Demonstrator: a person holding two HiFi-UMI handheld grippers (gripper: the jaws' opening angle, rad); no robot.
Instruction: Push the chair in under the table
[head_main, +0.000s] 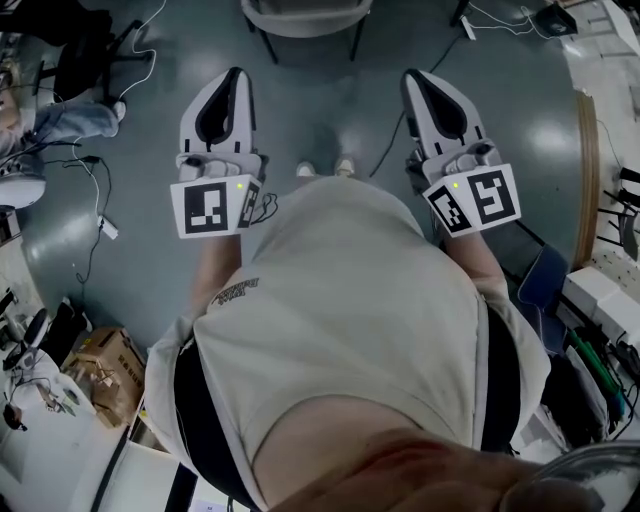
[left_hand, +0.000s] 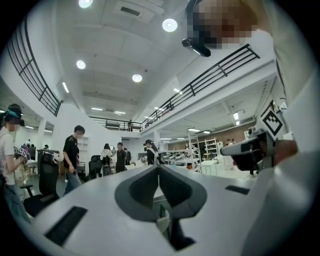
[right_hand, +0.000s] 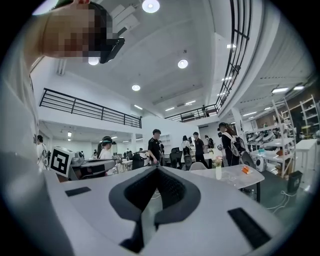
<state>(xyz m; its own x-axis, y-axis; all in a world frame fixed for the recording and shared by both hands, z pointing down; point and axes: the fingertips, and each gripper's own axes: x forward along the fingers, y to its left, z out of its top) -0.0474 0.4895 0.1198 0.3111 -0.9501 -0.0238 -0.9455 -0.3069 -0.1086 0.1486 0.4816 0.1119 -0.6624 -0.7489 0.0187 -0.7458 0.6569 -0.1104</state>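
This looks like the approach step, with the chair not yet touched. The left gripper and right gripper point level, each with its fingers pressed together on nothing. The pale grey chair with dark legs stands ahead, well apart from both. The next move probably calls for stepping forward and setting the closed fingers against the chair to push it toward the round pale worktop.

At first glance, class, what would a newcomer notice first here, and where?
Two white grippers fill the head view: the left gripper and the right gripper, both shut and empty, side by side ahead of the person's body. Beyond them, at the top edge, stands a grey chair. In the right gripper view a pale table carries a small vase.
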